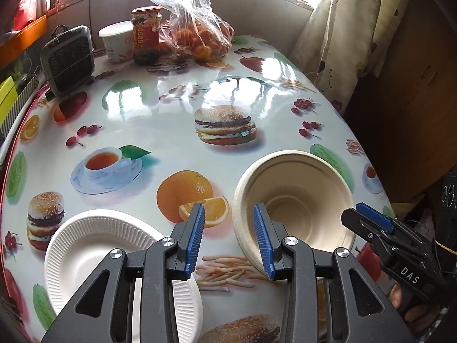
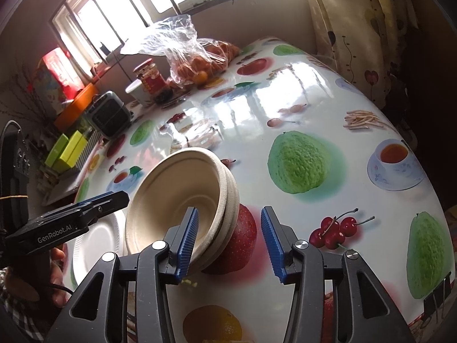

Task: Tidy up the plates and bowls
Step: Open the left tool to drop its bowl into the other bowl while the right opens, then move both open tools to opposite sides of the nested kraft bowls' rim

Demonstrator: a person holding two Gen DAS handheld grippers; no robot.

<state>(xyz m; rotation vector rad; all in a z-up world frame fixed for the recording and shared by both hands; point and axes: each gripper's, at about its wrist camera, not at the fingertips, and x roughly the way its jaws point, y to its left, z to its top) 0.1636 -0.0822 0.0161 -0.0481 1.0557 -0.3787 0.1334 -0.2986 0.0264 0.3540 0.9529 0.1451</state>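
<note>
Presently, table (image 1: 171,148) carries stacked tan bowls (image 1: 297,200), tilted, beside white plate (image 1: 94,240). Left gripper (image 1: 228,237) and right gripper (image 2: 228,240) stand open, each straddling the bowls' rim without pressing.

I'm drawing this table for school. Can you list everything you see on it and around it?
bowls: nested stack, beige, near edge, tilted
plate: one, white, left of bowls
jar: one, red label, far end
tub: one, white, beside jar
bag of oranges: one, clear plastic, far end
fan heater: one, grey, far left
tablecloth: one, white, food pictures
curtain: one, cream, right
left hand-held gripper: open
right hand-held gripper: open
</note>
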